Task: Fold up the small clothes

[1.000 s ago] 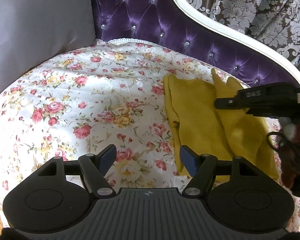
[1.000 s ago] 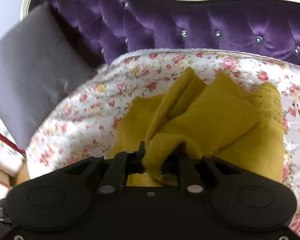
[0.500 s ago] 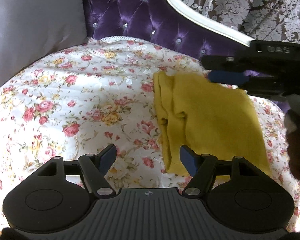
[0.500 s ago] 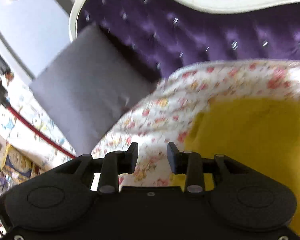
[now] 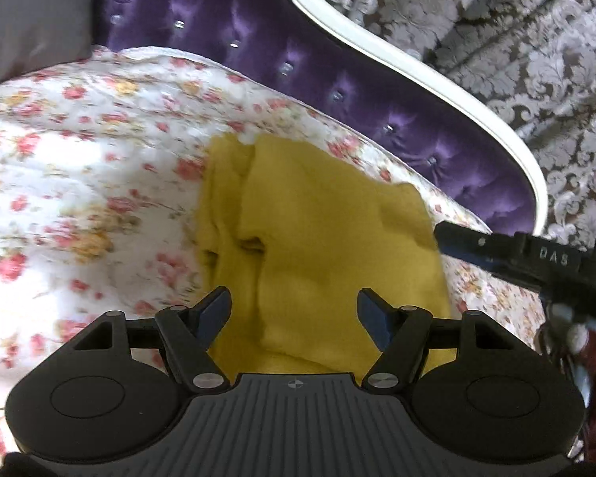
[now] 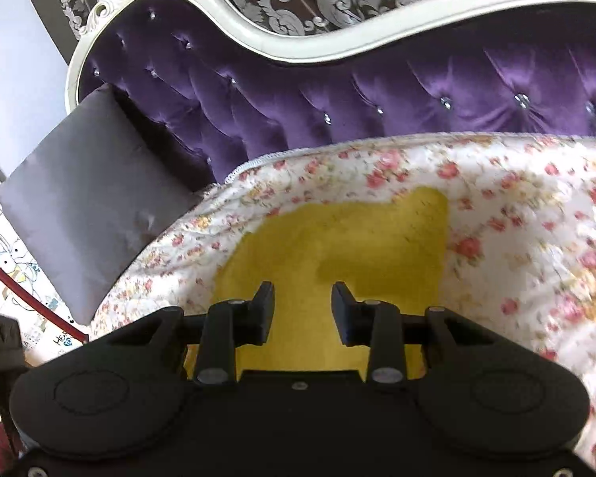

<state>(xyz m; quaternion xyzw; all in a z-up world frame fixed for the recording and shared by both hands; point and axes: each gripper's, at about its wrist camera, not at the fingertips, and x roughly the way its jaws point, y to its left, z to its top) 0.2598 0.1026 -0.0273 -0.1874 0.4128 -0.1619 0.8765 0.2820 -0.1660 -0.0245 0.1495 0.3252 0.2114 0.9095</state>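
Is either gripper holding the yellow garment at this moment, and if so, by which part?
Nothing is held. The left gripper and right gripper are both open above the yellow garment.

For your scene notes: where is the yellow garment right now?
The yellow garment lies on the floral cover, ahead of both open grippers, near the purple backrest.

The garment [image 5: 322, 246] lies on the cover [image 5: 79, 167], centre of the frame. The cushion [image 5: 28, 16] is upper left; the backrest [image 5: 298, 63] is behind both.
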